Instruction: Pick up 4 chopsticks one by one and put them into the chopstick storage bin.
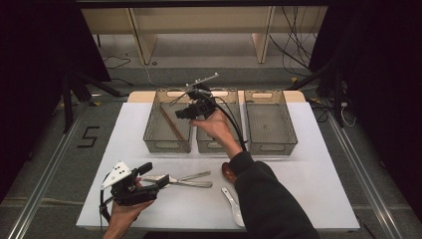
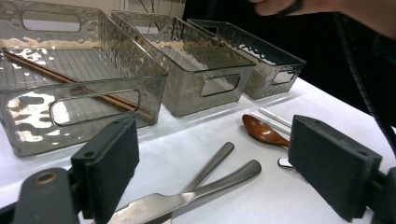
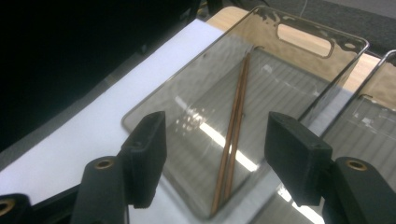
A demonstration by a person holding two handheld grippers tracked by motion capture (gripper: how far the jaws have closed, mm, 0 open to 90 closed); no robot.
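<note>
Left gripper (image 2: 212,177): jaws held spread, nothing pinched; knife (image 2: 187,200) lies between them.
Right gripper (image 3: 215,161): jaws held spread, empty; chopsticks (image 3: 236,121) lie below, inside the left bin (image 3: 154,100).

Both hand-held grippers (image 1: 158,182) (image 1: 182,113) agape, apart.

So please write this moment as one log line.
left hand-held gripper: open, at knife | right hand-held gripper: open, above left bin | chopsticks: in left bin
</note>
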